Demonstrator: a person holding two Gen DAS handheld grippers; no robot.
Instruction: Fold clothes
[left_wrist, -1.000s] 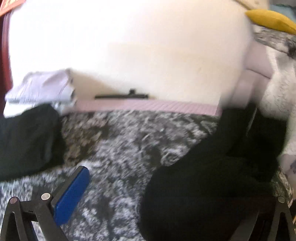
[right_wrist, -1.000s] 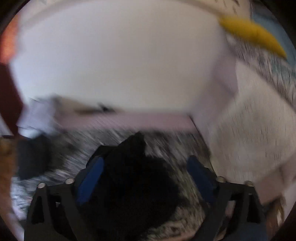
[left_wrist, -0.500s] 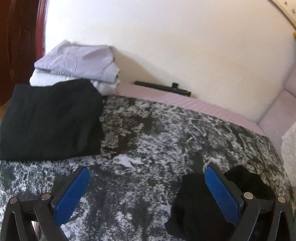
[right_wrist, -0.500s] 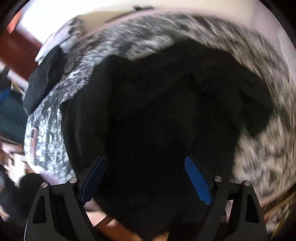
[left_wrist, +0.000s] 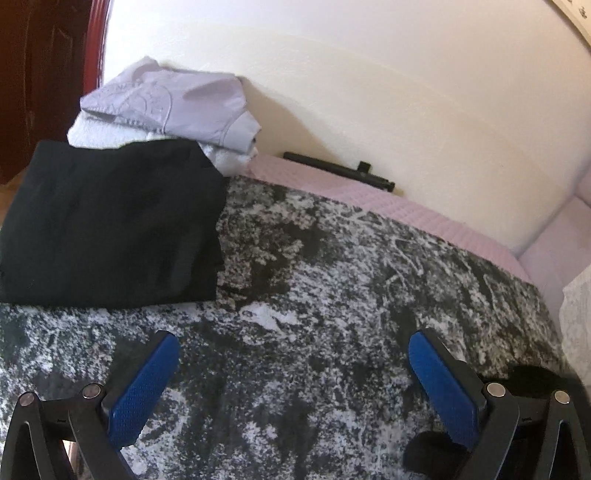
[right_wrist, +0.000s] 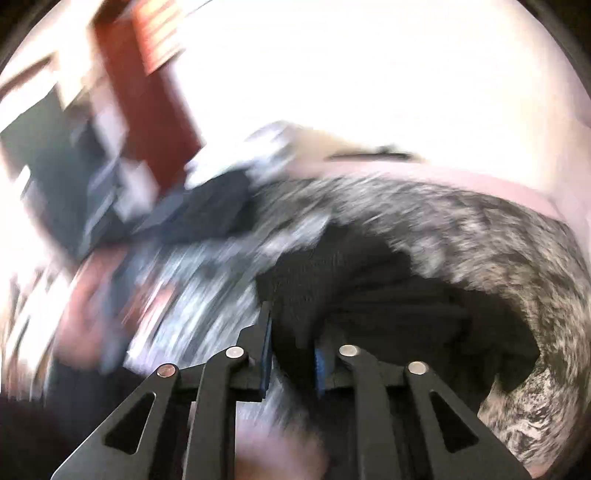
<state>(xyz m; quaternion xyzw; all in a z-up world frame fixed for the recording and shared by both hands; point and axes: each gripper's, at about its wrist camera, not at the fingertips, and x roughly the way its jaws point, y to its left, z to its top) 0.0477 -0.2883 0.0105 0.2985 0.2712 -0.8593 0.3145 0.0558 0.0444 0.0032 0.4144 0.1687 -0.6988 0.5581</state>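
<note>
Claw on my right (right_wrist: 291, 363), wide a moment ago, now clenches the black garment (right_wrist: 388, 295); left claw (left_wrist: 295, 373) gapes, so folding proceeds.

A mottled grey-and-black blanket (left_wrist: 332, 295) covers the pink mattress (left_wrist: 424, 210); a black rod (left_wrist: 340, 171) lies along the cream wall (left_wrist: 369, 74).

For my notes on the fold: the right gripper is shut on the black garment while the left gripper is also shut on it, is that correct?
Not quite. The left gripper is open and holds nothing, as the left wrist view shows above the mottled blanket. The right gripper is indeed shut on the black garment.
</note>
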